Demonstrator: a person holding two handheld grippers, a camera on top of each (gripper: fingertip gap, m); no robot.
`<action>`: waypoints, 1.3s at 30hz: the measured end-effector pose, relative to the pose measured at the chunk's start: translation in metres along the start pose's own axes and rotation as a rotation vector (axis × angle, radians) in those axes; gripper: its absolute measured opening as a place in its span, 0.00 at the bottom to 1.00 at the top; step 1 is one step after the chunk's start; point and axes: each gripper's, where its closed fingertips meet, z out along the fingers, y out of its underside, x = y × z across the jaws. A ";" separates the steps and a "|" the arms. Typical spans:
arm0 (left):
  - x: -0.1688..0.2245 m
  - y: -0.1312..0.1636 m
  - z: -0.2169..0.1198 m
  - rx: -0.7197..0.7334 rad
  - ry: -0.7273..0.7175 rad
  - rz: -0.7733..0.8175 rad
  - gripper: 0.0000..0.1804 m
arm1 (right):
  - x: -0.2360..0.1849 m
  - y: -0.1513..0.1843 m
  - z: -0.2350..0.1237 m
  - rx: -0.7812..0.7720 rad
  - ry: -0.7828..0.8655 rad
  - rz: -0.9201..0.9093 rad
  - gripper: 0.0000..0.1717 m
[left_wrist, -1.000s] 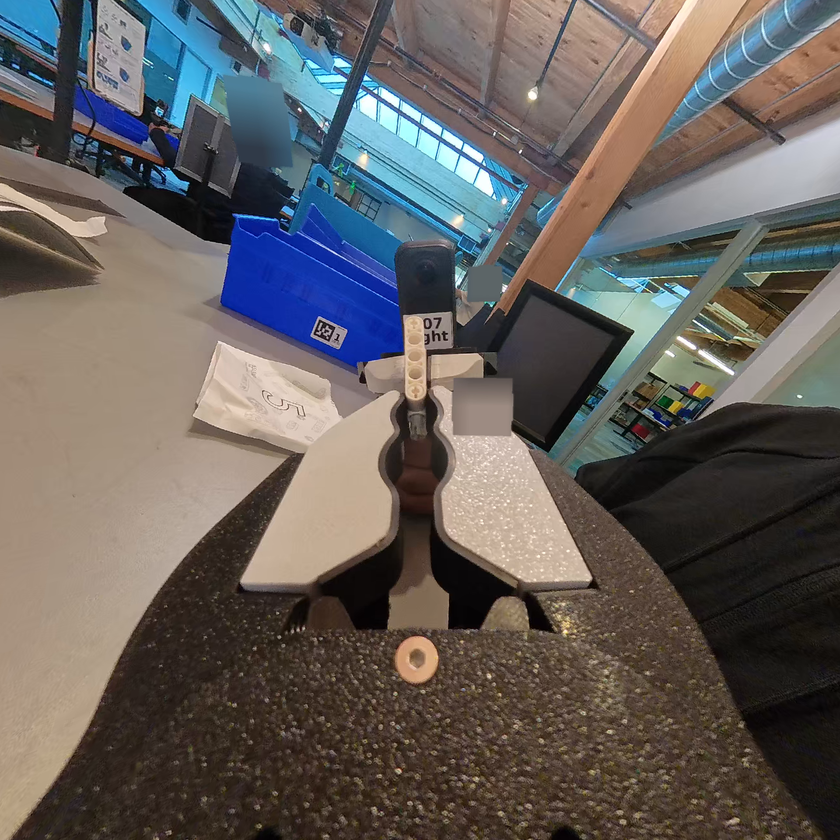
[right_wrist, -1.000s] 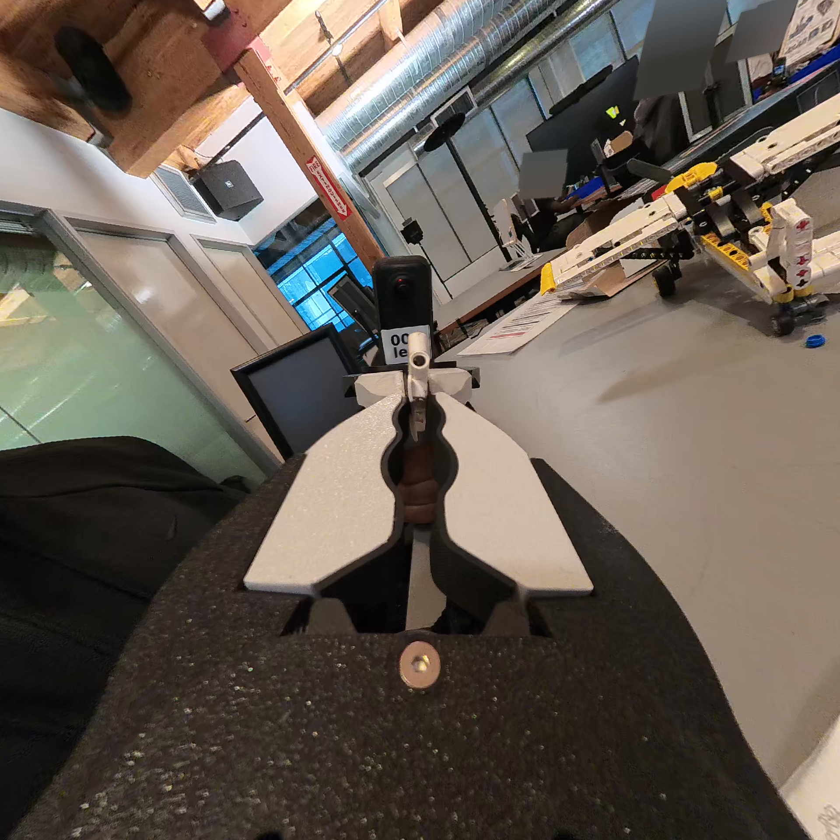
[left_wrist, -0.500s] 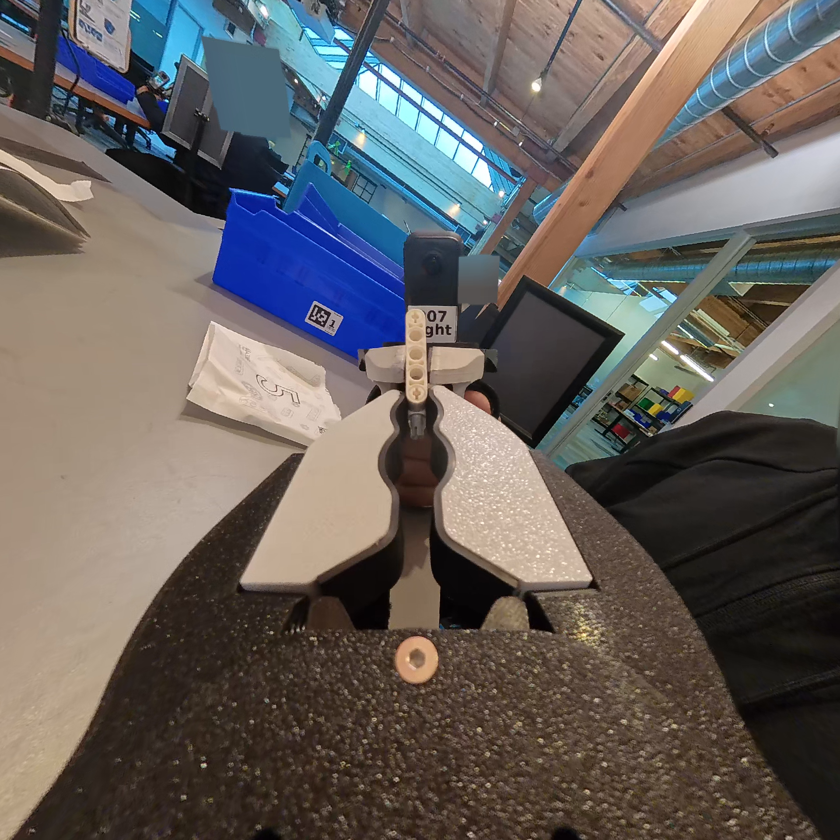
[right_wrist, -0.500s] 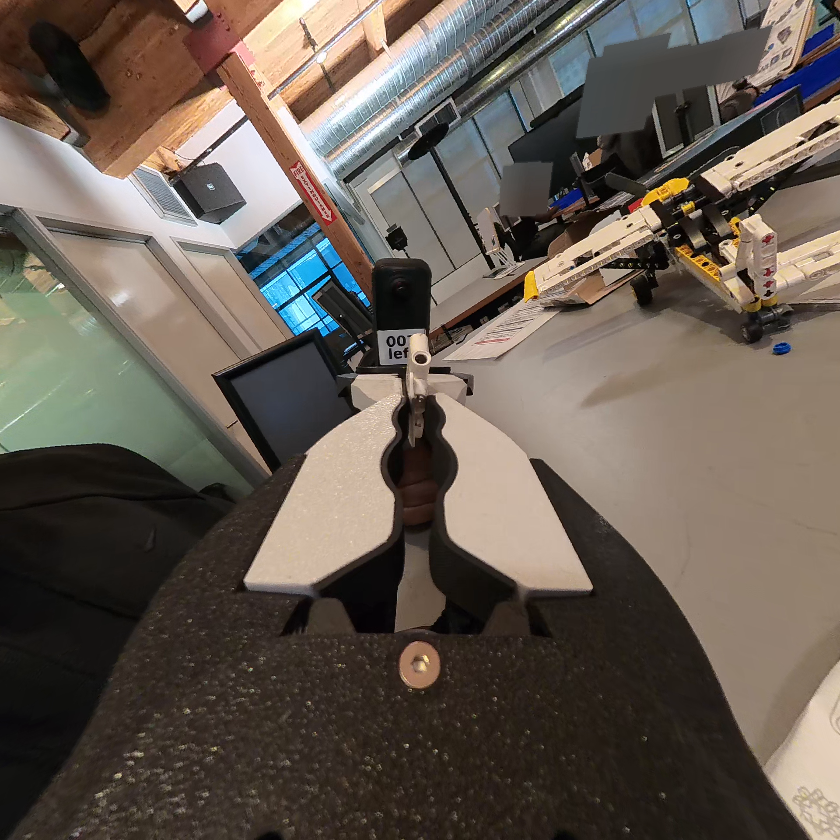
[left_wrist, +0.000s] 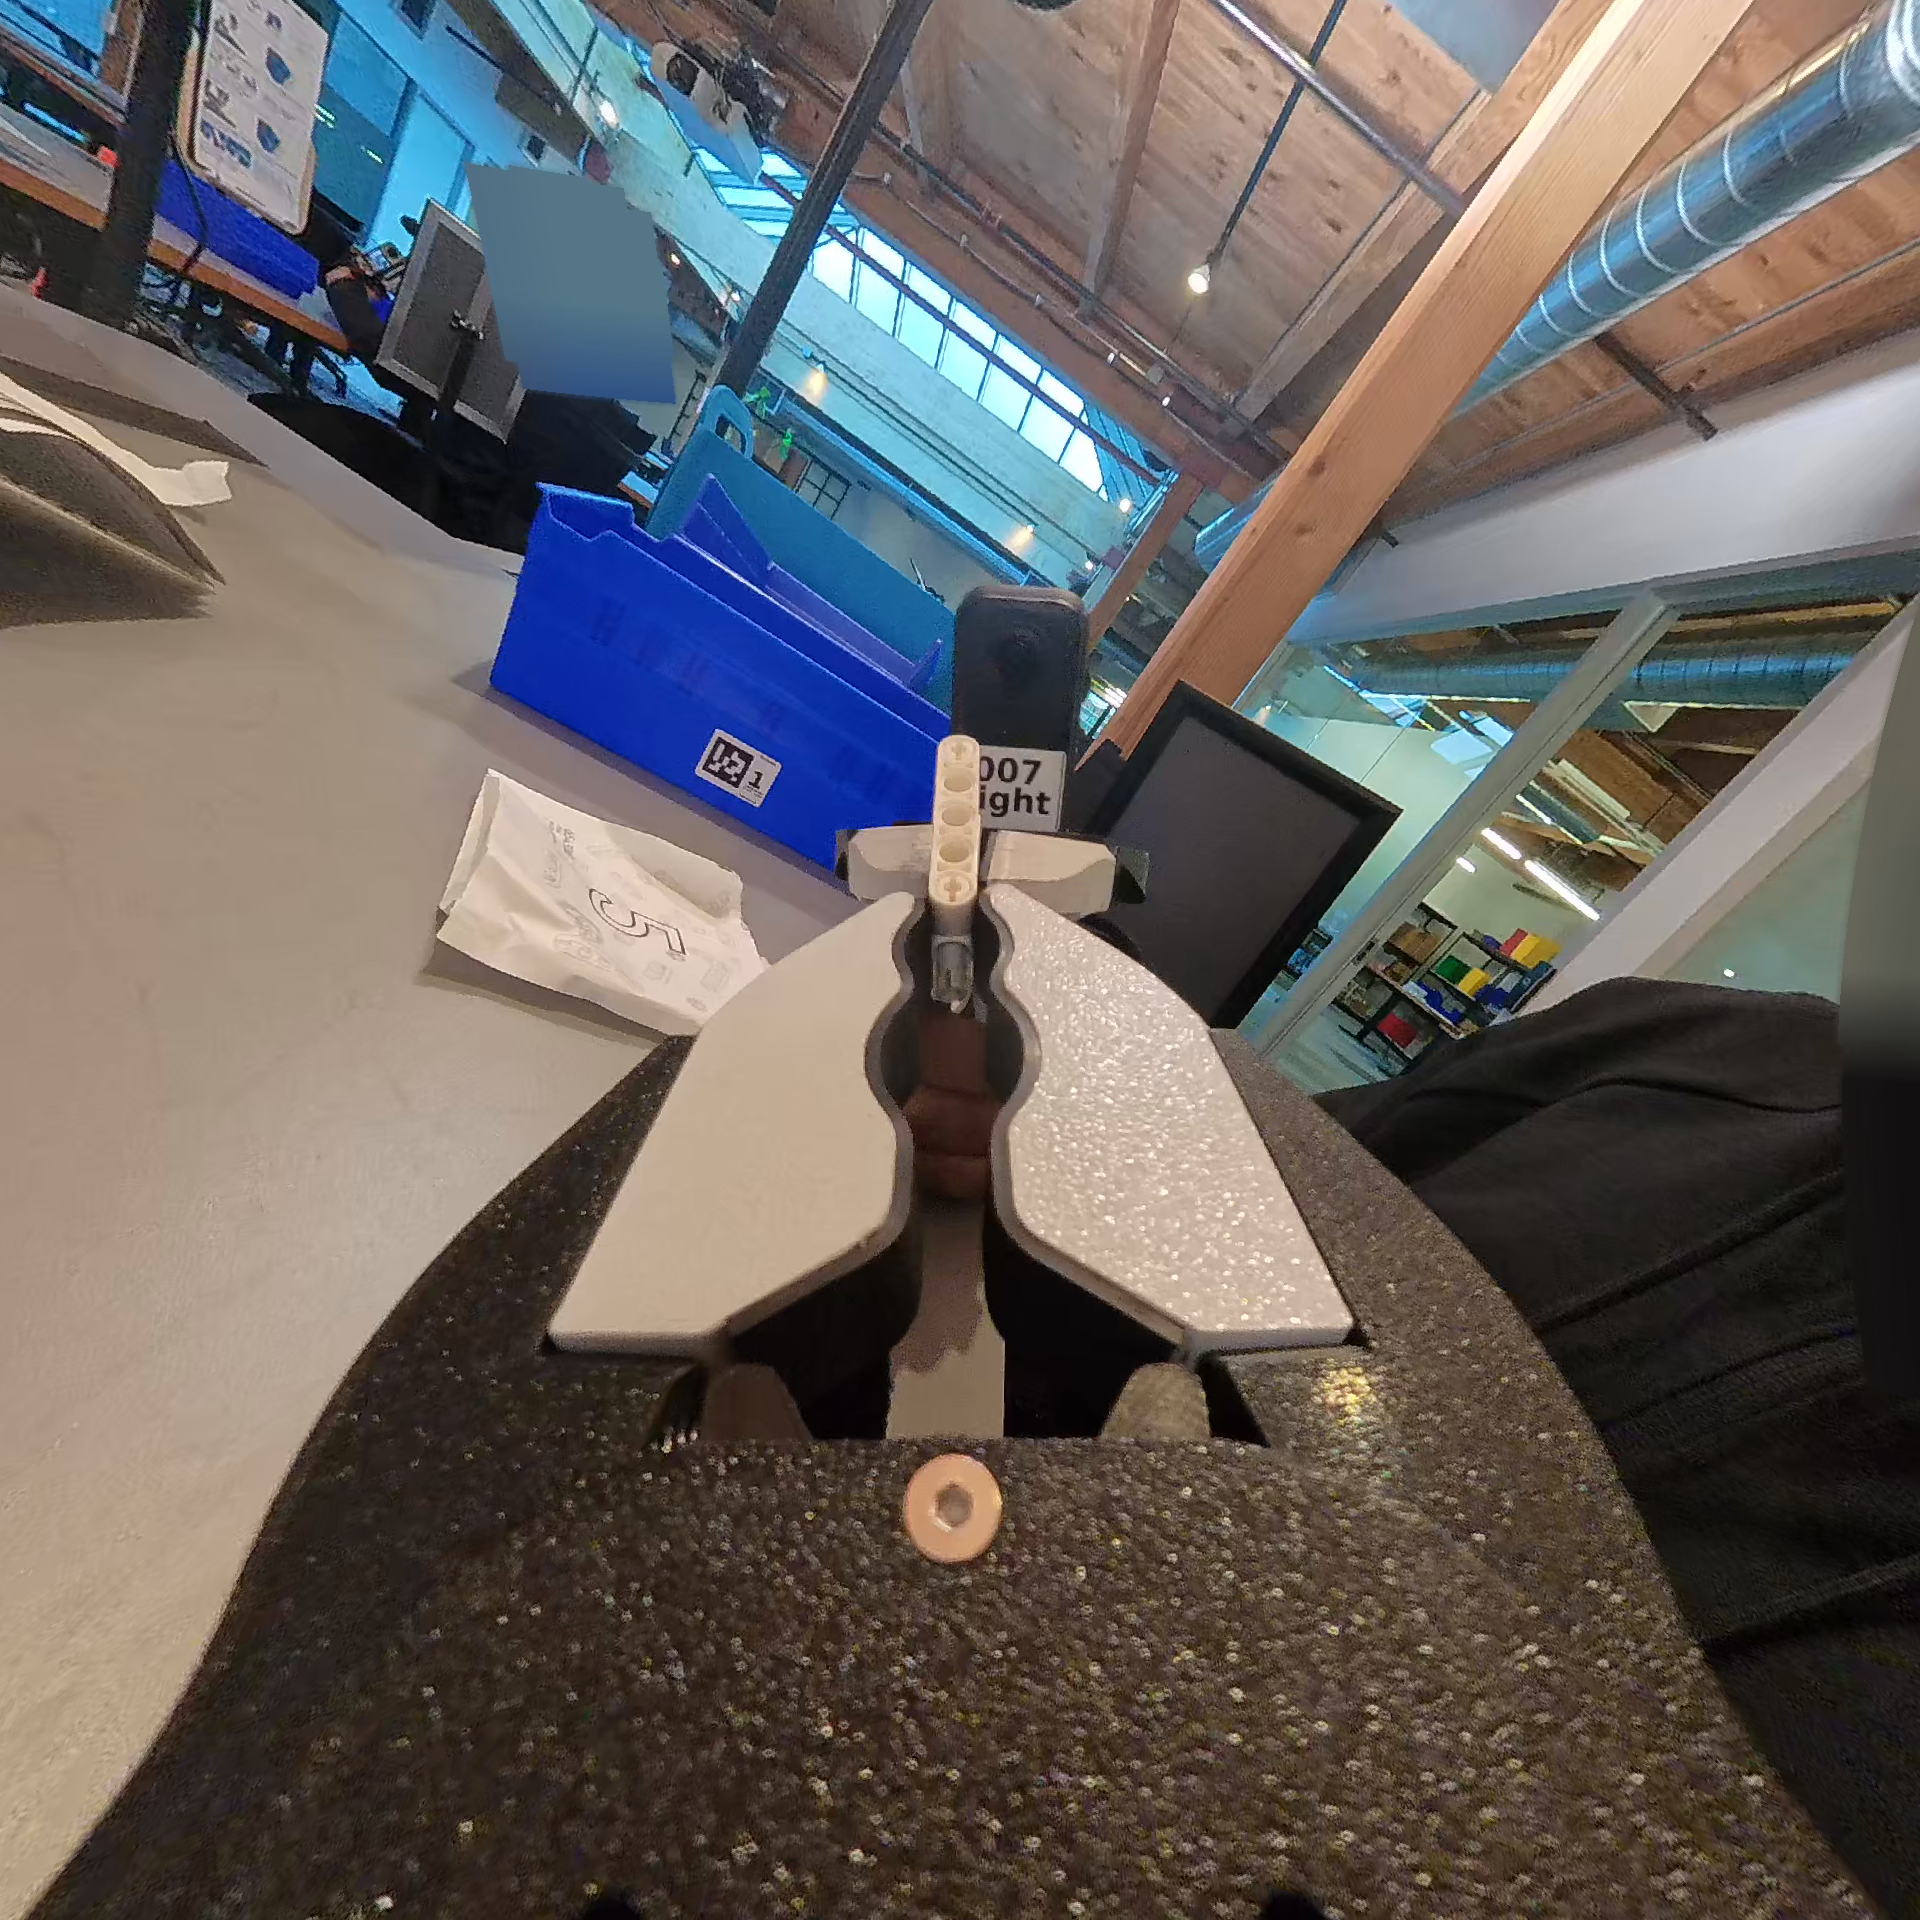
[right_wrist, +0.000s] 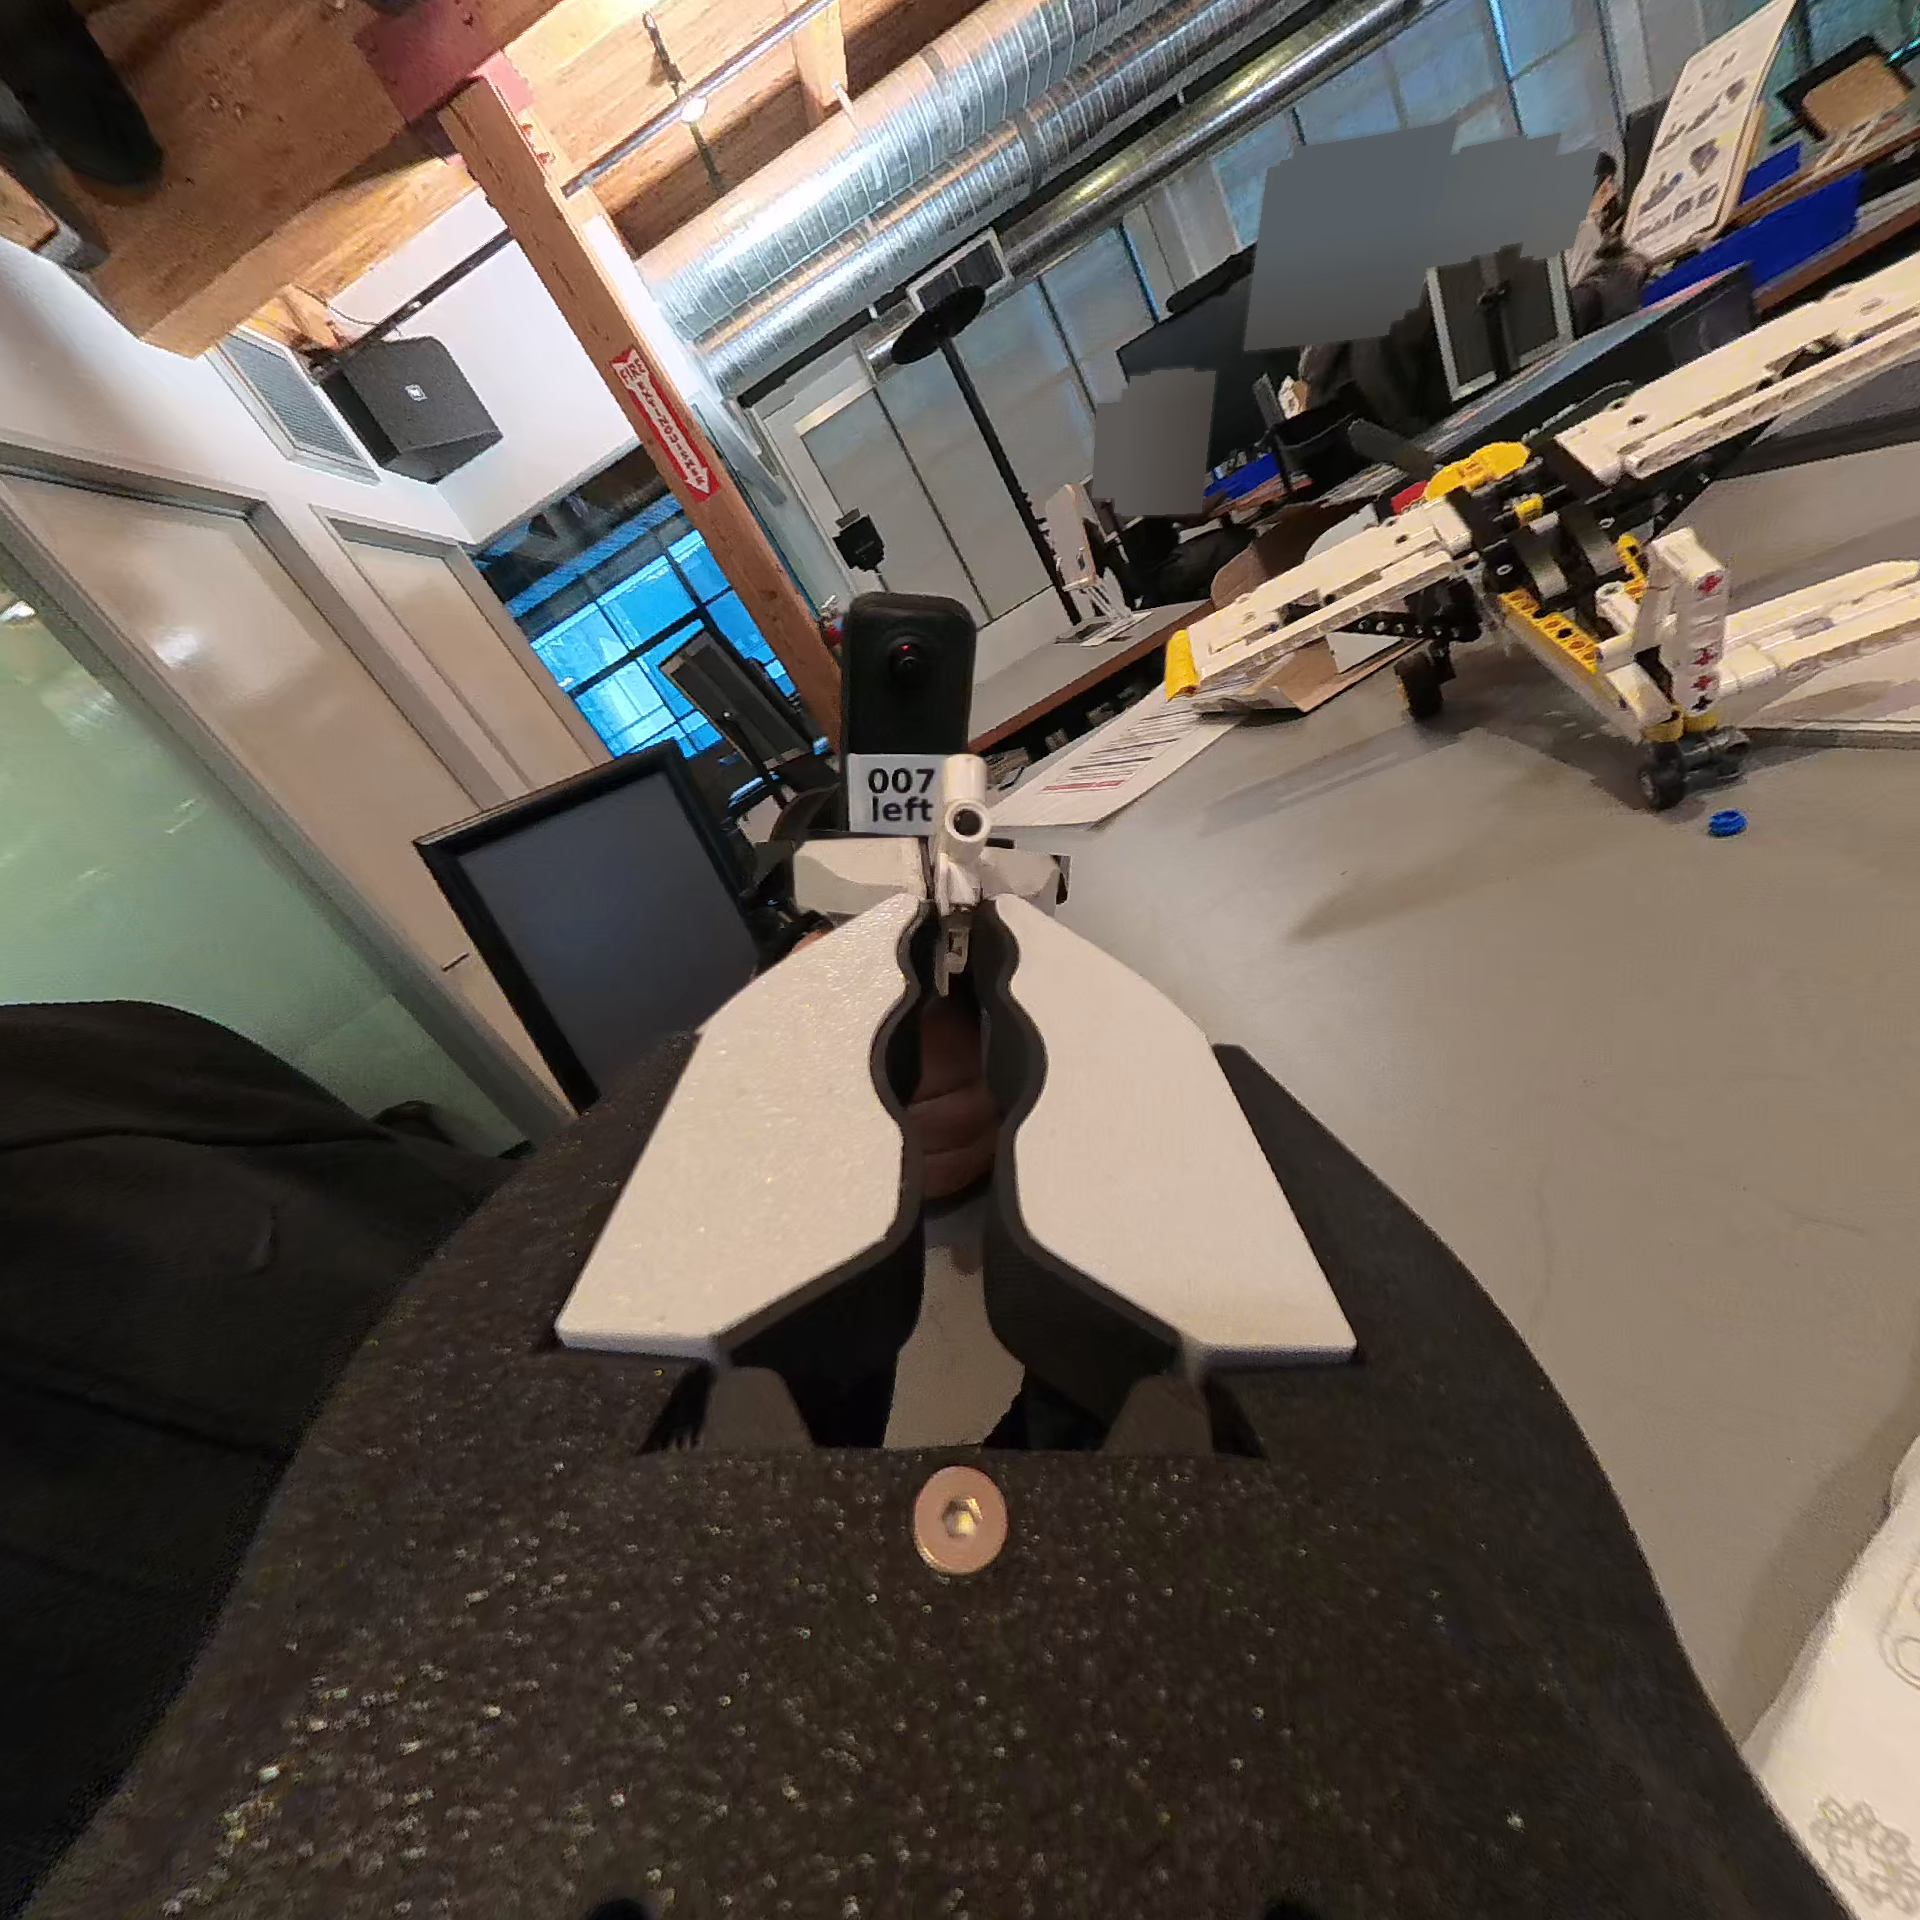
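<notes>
Left gripper (left_wrist: 954, 914) apparently pinches a white beam (left_wrist: 956, 821); right gripper (right_wrist: 956, 914) pinches a white connector (right_wrist: 961, 842).

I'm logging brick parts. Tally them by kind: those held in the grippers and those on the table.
White pieces held: 2 (holed beam in left gripper; connector in right gripper)
Built model: 1
Small blue ring: 1
Total: 4
</notes>
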 end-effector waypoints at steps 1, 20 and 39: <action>0.000 -0.001 0.000 0.007 -0.002 -0.001 0.04 | 0.000 0.000 0.000 0.001 0.011 -0.011 0.04; -0.004 -0.008 0.000 0.092 -0.022 -0.011 0.04 | 0.004 0.004 0.003 -0.005 0.086 -0.067 0.04; 0.003 -0.001 0.006 0.047 -0.011 0.107 0.10 | -0.001 0.001 -0.001 0.034 0.081 -0.110 0.04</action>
